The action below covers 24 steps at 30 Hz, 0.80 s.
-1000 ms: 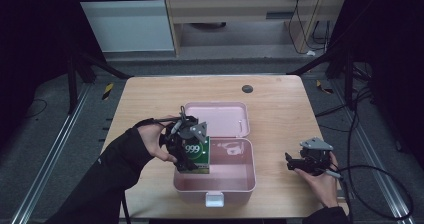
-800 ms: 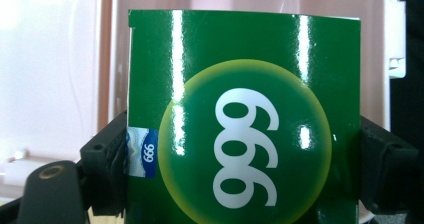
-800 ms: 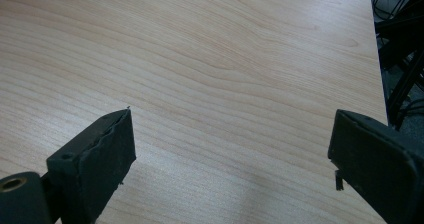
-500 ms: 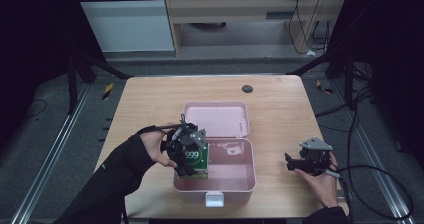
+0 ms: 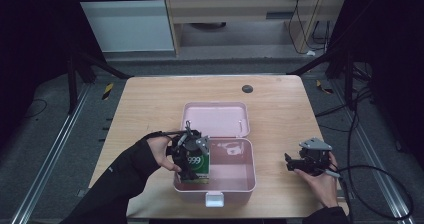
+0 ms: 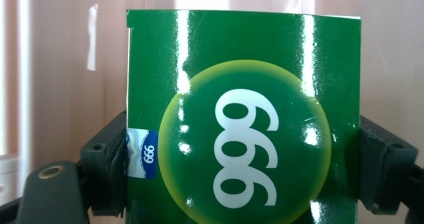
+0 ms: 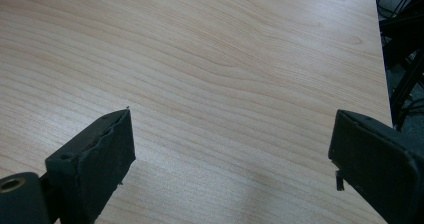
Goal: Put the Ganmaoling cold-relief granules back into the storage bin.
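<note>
Lower end of the green box (image 6: pixel 243 119) cut off by the left gripper view's bottom edge.

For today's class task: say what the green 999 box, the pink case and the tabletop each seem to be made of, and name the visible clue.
Green 999 box: probably glossy coated cardboard; bright streaks of glare, flat faces, crisp edges.
Pink case: likely moulded plastic, smooth with a soft sheen; rounded corners, uniform colour, white front latch.
Tabletop: light wood or wood-look laminate, matte; printed-looking grain lines, so it cannot be settled which.

Black sleeves (image 5: pixel 117 184), black ribbed fingers (image 7: pixel 95 159)
</note>
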Available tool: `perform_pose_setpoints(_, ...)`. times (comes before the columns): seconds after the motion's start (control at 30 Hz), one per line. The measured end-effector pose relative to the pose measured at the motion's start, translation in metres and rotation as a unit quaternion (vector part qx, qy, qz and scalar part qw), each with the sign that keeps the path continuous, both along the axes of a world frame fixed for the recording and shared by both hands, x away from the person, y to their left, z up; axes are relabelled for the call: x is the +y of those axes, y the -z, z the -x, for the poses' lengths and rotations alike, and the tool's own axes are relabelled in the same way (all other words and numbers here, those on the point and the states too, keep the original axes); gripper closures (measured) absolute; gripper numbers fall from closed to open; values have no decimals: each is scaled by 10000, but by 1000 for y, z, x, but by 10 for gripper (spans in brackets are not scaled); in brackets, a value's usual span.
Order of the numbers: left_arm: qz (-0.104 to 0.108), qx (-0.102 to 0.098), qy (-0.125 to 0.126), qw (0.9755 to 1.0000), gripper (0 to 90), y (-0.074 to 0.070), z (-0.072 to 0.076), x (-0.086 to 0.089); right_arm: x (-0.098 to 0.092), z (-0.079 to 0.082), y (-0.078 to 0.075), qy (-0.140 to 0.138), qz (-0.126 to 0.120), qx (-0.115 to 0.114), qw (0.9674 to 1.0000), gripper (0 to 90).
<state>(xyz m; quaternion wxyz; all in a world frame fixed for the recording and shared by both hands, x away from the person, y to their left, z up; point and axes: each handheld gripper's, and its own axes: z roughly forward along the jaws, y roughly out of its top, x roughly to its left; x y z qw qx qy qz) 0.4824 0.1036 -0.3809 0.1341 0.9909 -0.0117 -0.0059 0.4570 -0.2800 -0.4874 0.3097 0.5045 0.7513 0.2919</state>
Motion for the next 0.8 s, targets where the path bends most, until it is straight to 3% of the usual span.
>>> perform_pose_setpoints(0.17, -102, -16, 19, 9999, 141, 7, 0, -1, 0, 0, 1, -15, 6, 12, 10000, 45)
perform_pose_setpoints(0.4, -83, -40, -22, 10000, 123, 15, -1, 2, 0, 0, 1, -29, 4, 19, 10000, 41)
perform_pose_setpoints(0.47, 35, 19, -41, 10000, 111, 11, -1, 4, 0, -1, 1, -33, 14, 35, 10000, 40)
perform_pose_setpoints(0.63, 206, -109, -83, 9997, 122, -2, 1, 8, 0, -1, 1, -25, 6, 20, 10000, 40)
perform_pose_setpoints(0.8, 632, -248, -144, 9976, 162, -22, 5, 16, -1, -1, 0, -9, -1, 13, 10000, 40)
